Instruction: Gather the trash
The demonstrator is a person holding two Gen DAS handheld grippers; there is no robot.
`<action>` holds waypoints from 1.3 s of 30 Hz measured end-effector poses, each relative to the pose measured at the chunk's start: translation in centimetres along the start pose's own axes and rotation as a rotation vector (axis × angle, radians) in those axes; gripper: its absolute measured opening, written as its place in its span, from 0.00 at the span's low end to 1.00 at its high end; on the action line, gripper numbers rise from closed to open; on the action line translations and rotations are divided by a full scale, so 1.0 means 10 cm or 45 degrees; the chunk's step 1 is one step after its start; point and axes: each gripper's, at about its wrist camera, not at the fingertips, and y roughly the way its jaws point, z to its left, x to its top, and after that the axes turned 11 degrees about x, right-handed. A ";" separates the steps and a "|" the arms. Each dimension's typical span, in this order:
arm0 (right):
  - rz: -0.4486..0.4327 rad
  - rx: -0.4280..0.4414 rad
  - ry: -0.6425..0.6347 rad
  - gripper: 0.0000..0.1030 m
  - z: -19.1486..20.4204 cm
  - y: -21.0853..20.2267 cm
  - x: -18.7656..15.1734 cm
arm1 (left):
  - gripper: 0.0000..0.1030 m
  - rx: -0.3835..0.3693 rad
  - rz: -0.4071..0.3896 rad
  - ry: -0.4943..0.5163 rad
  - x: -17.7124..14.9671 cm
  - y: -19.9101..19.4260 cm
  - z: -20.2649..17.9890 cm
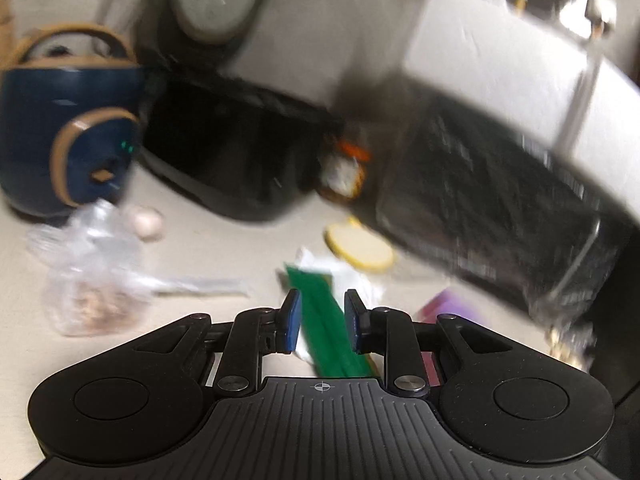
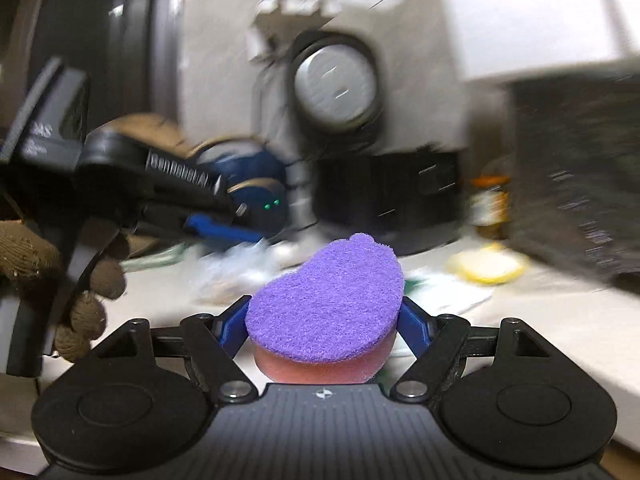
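Purple sponge (image 2: 324, 312) clamped in right claw (image 2: 322, 320); green wrapper (image 1: 326, 320) between left claw's (image 1: 322, 320) narrowed jaws (contact unclear).

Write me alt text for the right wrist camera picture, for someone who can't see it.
The right claw holds a purple-topped pink sponge between its blue fingers above a pale countertop. At left, a hand in a brown knit glove grips the left claw over blurred clear plastic. A yellow sponge lies to the right.

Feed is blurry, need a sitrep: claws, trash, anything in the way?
Left claw straddling green wrapper, contact unclear. Right claw holding purple sponge. Clear bag, yellow slice on counter. Nothing blocking.
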 end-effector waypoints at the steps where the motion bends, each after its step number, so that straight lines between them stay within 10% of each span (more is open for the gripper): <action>1: -0.014 -0.052 -0.002 0.74 -0.08 -0.08 -0.03 | 0.26 0.007 0.037 0.021 -0.01 0.11 -0.09; 13: 0.021 -0.322 0.255 0.74 -0.82 -0.79 -0.62 | 0.33 0.343 0.124 0.451 -0.22 0.99 -0.70; 22: 0.042 -0.350 0.425 0.74 -1.05 -0.95 -1.04 | 0.43 0.306 0.261 0.268 -0.15 1.16 -0.59; 25: 0.065 -0.352 0.461 0.74 -1.06 -0.97 -1.15 | 0.23 0.287 0.250 0.250 -0.13 1.12 -0.56; 29: 0.074 -0.377 0.530 0.74 -1.14 -1.05 -1.31 | 0.22 0.308 0.116 0.183 -0.13 0.81 -0.52; 34: 0.095 -0.427 0.655 0.74 -1.33 -1.16 -1.56 | 0.21 0.119 -0.011 0.128 -0.19 0.24 -0.68; 39: 0.157 -0.437 0.734 0.74 -1.42 -1.25 -1.82 | 0.21 -0.234 0.134 0.117 -0.68 0.01 -0.98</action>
